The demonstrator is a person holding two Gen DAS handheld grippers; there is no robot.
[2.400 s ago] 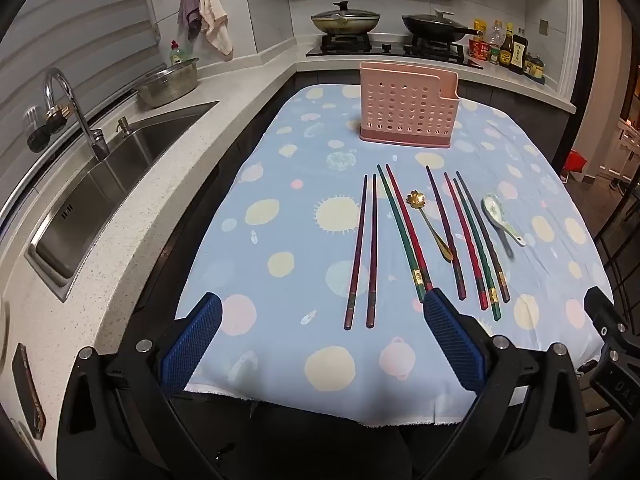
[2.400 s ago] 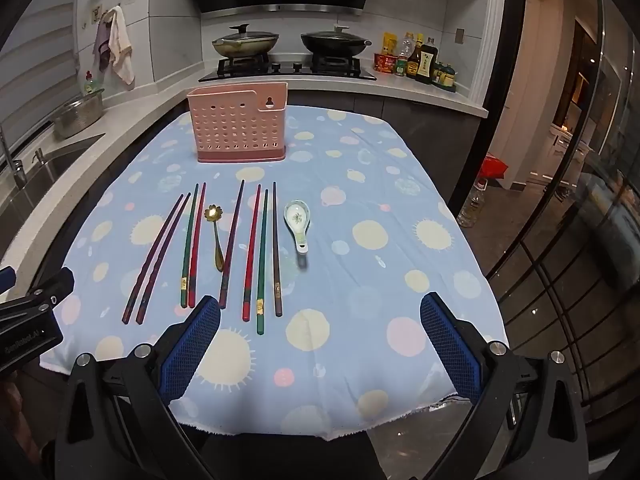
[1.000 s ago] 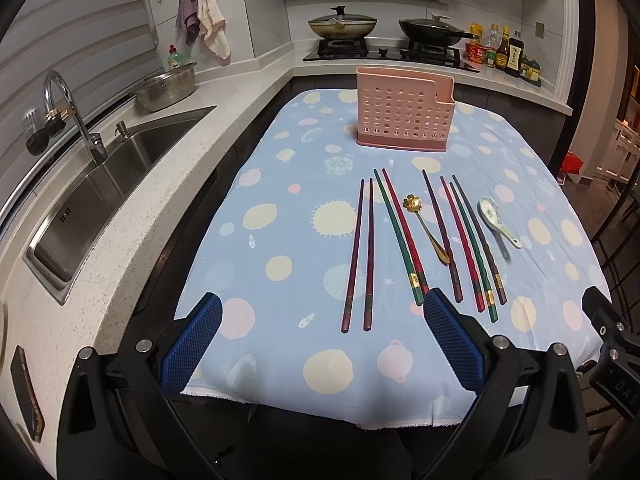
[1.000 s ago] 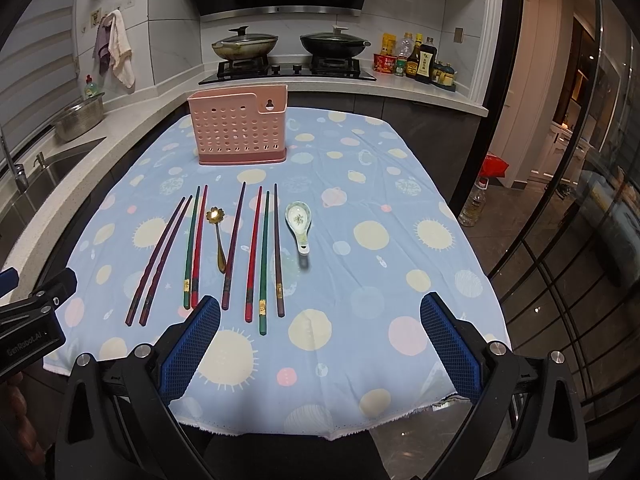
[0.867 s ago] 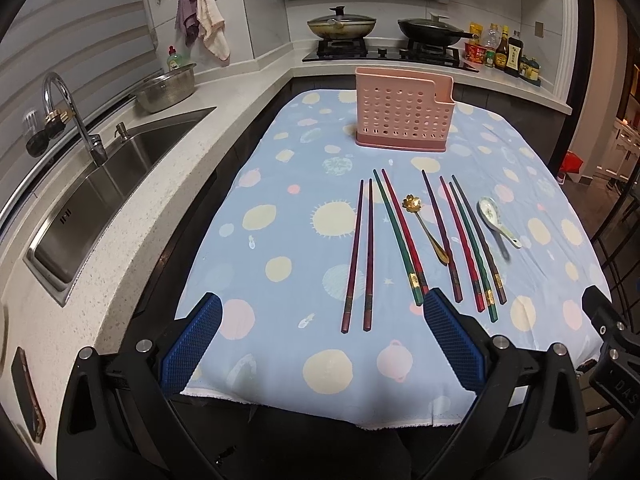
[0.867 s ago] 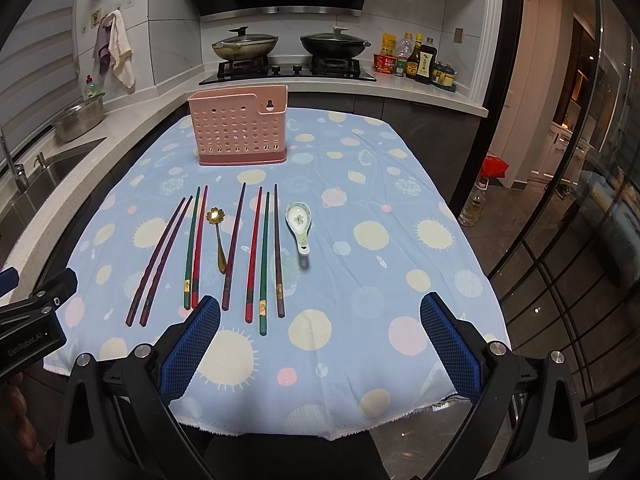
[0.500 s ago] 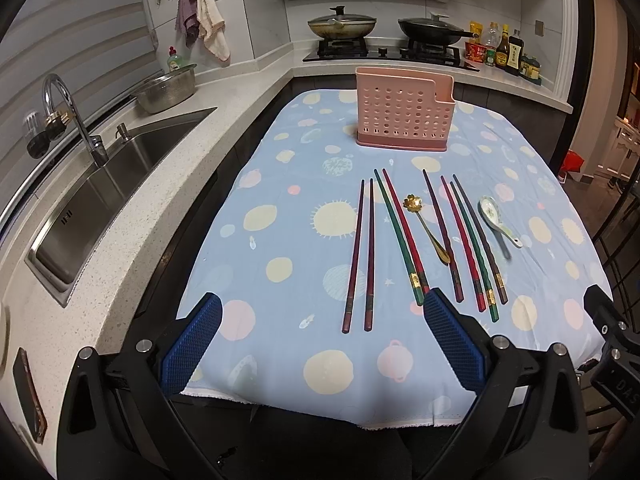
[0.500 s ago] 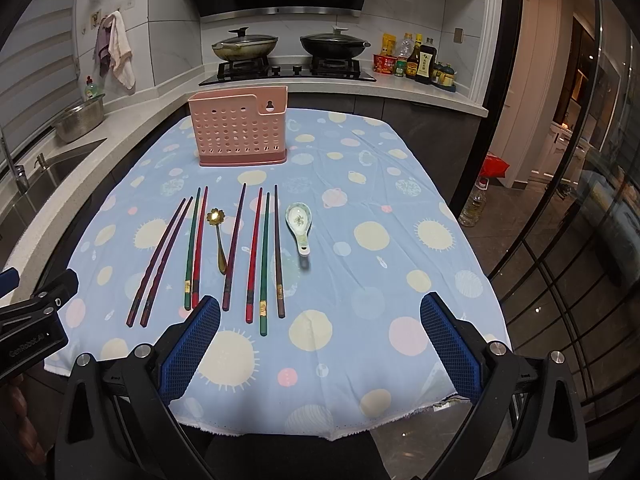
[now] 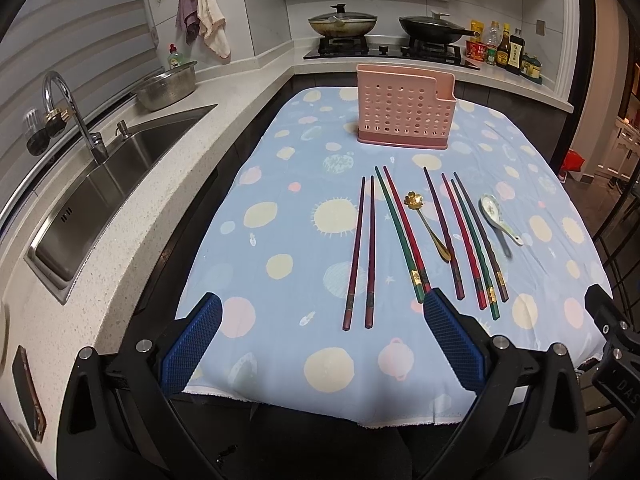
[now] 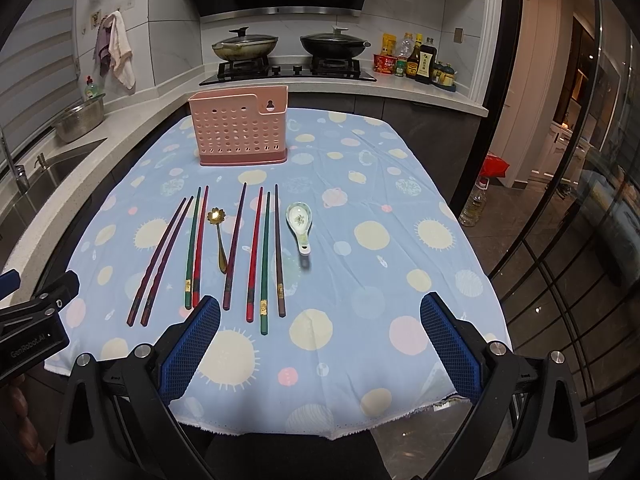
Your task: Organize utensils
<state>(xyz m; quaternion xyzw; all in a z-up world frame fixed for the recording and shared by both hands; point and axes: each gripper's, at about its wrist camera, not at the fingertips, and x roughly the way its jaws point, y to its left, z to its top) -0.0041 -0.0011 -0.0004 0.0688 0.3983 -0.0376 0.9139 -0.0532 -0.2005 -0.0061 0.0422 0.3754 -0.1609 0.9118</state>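
Observation:
A pink perforated utensil holder stands upright at the far end of the blue dotted tablecloth. In front of it lie several chopsticks in a row, dark red, green and red, with a gold flower spoon among them and a white ceramic spoon at the right end. My left gripper hangs open over the near table edge, just short of the chopstick ends. My right gripper is open too, nothing between its fingers.
A steel sink with a tap sits in the counter on the left, a metal bowl behind it. Two pans stand on the hob at the back, sauce bottles beside them. A glass partition runs along the right.
Both views have drifted very slightly; the utensils and the holder lie where they were. Both grippers stay open.

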